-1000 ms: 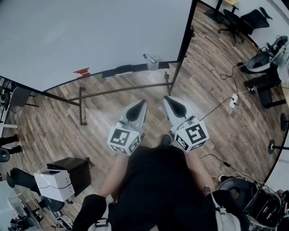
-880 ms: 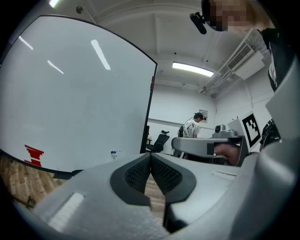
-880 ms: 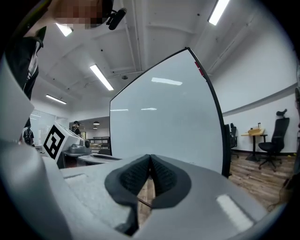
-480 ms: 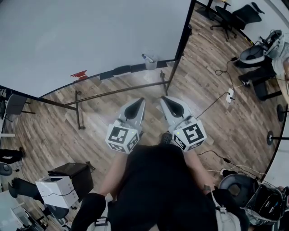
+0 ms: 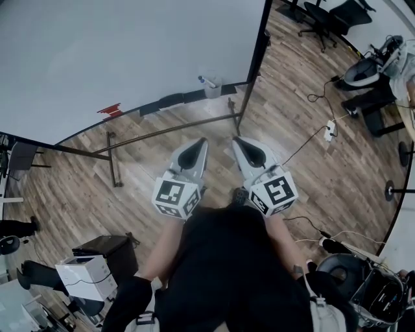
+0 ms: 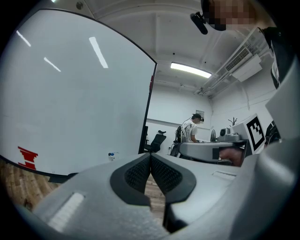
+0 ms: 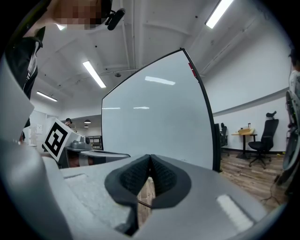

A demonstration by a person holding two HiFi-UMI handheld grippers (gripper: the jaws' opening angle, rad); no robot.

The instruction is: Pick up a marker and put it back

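A clear cup of markers [image 5: 211, 85] stands on the tray at the bottom edge of the big whiteboard [image 5: 130, 52], well ahead of both grippers. It shows small and far off as the marker cup [image 6: 111, 155] in the left gripper view. My left gripper [image 5: 198, 143] and right gripper [image 5: 240, 142] are held side by side over the wood floor, pointing at the board. The left gripper [image 6: 150, 157] has its pads pressed together with nothing between them. The right gripper [image 7: 149, 162] is likewise shut and empty.
A red object [image 5: 109, 110] sits on the board's tray to the left. The board's metal stand [image 5: 168, 130] runs across the floor just ahead. Office chairs [image 5: 324, 13], a power strip with cable [image 5: 329, 131] and a printer [image 5: 84, 275] stand around. A person [image 6: 191, 129] stands far back.
The head view has shifted a little, so the board and cup sit slightly further left in the picture. Both grippers stay shut and side by side.
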